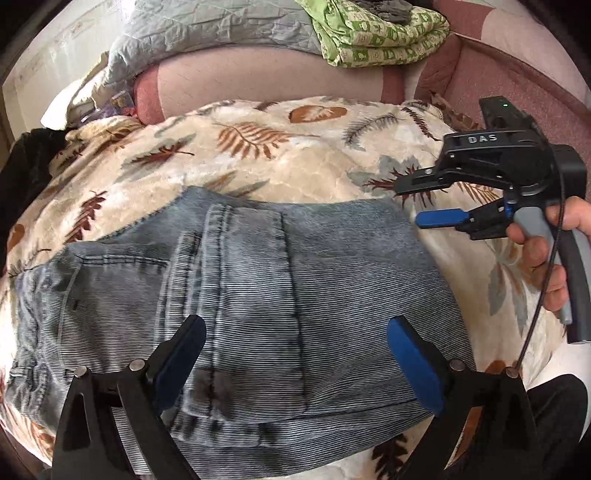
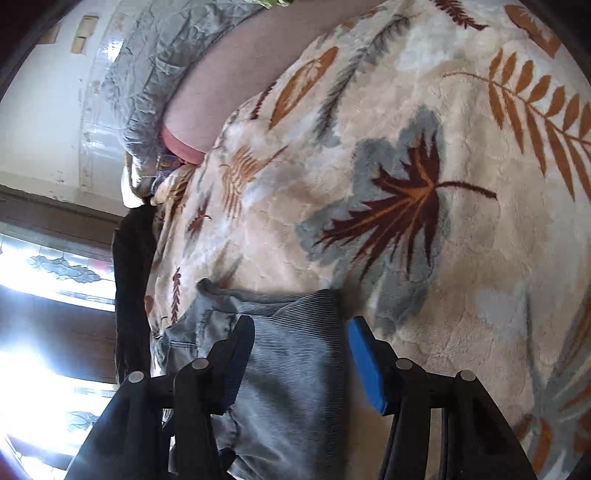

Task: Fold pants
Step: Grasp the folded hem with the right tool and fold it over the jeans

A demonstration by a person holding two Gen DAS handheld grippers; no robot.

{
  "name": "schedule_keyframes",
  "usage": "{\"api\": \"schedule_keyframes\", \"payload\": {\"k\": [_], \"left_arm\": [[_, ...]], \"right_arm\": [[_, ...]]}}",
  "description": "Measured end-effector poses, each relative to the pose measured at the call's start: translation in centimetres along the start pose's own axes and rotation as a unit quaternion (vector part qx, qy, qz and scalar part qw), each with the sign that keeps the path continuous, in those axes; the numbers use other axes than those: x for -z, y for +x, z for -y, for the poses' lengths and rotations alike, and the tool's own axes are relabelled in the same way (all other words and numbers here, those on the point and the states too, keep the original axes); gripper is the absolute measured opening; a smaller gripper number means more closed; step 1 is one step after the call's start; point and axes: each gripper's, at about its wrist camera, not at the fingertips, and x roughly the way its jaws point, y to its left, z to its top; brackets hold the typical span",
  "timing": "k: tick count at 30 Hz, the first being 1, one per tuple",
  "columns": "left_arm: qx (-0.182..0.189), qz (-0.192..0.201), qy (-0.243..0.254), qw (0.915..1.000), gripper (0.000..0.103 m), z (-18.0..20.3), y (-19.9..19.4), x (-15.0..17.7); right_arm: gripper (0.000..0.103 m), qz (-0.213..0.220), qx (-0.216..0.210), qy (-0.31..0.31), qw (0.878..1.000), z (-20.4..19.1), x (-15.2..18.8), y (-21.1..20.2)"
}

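Observation:
Faded blue-grey pants lie folded into a compact stack on a cream leaf-print blanket. My left gripper is open, its blue-padded fingers spread just above the folded pants, holding nothing. My right gripper shows in the left wrist view at the pants' right edge, held in a hand, jaws apart and empty. In the right wrist view the pants lie between and below the open fingers of the right gripper, beside the blanket.
A pink couch back rises behind the blanket. A grey quilt and a green patterned cloth lie on it. A dark garment sits at the left. A bright window is at the left.

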Motion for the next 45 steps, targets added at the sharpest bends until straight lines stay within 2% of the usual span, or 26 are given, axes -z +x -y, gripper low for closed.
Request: {"api": "schedule_keyframes", "payload": {"k": [1,2,3,4,6,8,11,13,14,16,17,18,20,22,24,26,27,29,30,32,34,36,40,42,44,45], "left_arm": [[0.004,-0.018,0.006,0.9998,0.099,0.3,1.0,0.1],[-0.006,-0.037,0.016,0.9992,0.099,0.7,2.2,0.4],[-0.024,-0.036,0.033,0.9985,0.099,1.1,2.8,0.8],[-0.031,-0.019,0.045,0.9983,0.100,1.5,2.7,1.2],[-0.030,-0.016,0.040,0.9986,0.100,1.5,2.5,1.4],[-0.024,-0.018,0.038,0.9988,0.100,1.3,2.4,1.4],[-0.025,-0.013,0.040,0.9988,0.100,1.2,2.5,1.5],[-0.029,-0.011,0.042,0.9986,0.100,1.5,2.4,1.6],[-0.031,-0.013,0.044,0.9985,0.100,1.6,2.5,1.6],[-0.026,-0.019,0.043,0.9985,0.100,1.4,2.4,1.3],[-0.020,-0.025,0.042,0.9986,0.100,1.3,2.1,1.2],[-0.012,-0.024,0.038,0.9989,0.100,1.1,1.8,1.1],[0.000,-0.008,0.023,0.9997,0.100,0.4,0.5,1.0],[-0.002,0.018,0.016,0.9997,0.100,-0.4,-1.0,1.1],[-0.020,0.036,0.010,0.9991,0.100,-1.6,-2.1,1.2],[-0.034,0.033,0.003,0.9989,0.100,-2.8,-2.1,1.4],[-0.036,0.020,-0.002,0.9991,0.100,-3.4,-1.6,1.6],[-0.040,-0.026,-0.004,0.9989,0.100,-4.2,0.5,2.0],[-0.041,-0.042,0.000,0.9983,0.101,-4.4,1.3,2.3],[-0.045,-0.020,0.011,0.9987,0.100,-4.1,0.5,2.5],[-0.037,-0.006,0.010,0.9992,0.100,-4.0,-0.5,2.4],[-0.034,0.014,0.007,0.9993,0.100,-4.0,-1.1,2.2],[-0.038,-0.029,0.008,0.9988,0.101,-4.1,1.3,2.6],[-0.043,-0.012,0.015,0.9989,0.101,-3.8,1.2,2.9],[-0.041,-0.014,0.011,0.9990,0.101,-3.9,1.2,2.8],[-0.040,-0.015,0.012,0.9990,0.101,-4.0,1.2,2.8]], "right_arm": [[0.057,-0.010,0.003,-0.002,1.000,0.2,-0.2,0.8],[0.050,-0.011,0.008,-0.010,1.000,0.2,-0.4,1.3],[0.035,-0.013,0.021,-0.023,0.999,-0.1,-0.5,1.7],[0.029,-0.017,0.039,-0.034,0.999,-0.5,-0.7,2.1],[0.018,-0.025,0.059,-0.055,0.996,-1.5,-0.9,2.6],[0.013,-0.022,0.083,-0.092,0.992,-3.0,-0.7,2.3],[0.012,0.028,0.111,-0.146,0.983,-5.5,-0.2,1.0],[0.012,0.019,0.166,-0.169,0.971,-5.4,-0.1,3.0],[0.012,0.014,0.180,-0.166,0.969,-4.5,-0.1,4.1],[0.015,0.039,0.153,-0.157,0.975,-3.9,0.1,3.4],[0.021,0.041,0.145,-0.143,0.978,-3.7,0.2,2.6],[0.033,0.045,0.144,-0.133,0.979,-3.6,0.5,1.6],[0.036,0.070,0.130,-0.123,0.981,-3.7,1.6,-1.3],[0.036,0.076,0.071,-0.101,0.989,-4.0,3.4,-4.2],[0.036,0.066,0.010,-0.079,0.995,-4.6,5.9,-5.6],[0.036,0.038,-0.039,-0.060,0.997,-4.5,8.8,-5.5],[0.037,0.022,-0.046,-0.053,0.997,-4.3,10.2,-4.8],[0.037,-0.022,-0.009,-0.042,0.999,-2.9,12.2,-2.1],[0.034,-0.038,0.012,-0.025,0.999,-1.6,12.9,-0.8],[0.031,-0.026,-0.014,0.005,1.000,-0.7,12.9,-1.2],[0.034,-0.009,-0.011,-0.013,1.000,-2.3,12.4,-2.9],[0.039,0.010,-0.005,-0.050,0.999,-4.3,11.5,-4.2],[0.041,0.035,-0.021,-0.047,0.998,-5.5,7.7,-4.1],[0.054,0.047,-0.024,-0.028,0.998,-4.5,5.6,-2.8],[0.063,0.022,0.017,0.004,1.000,-2.3,3.6,0.3],[0.059,0.004,0.026,0.038,0.999,-0.9,3.2,1.5]]}}
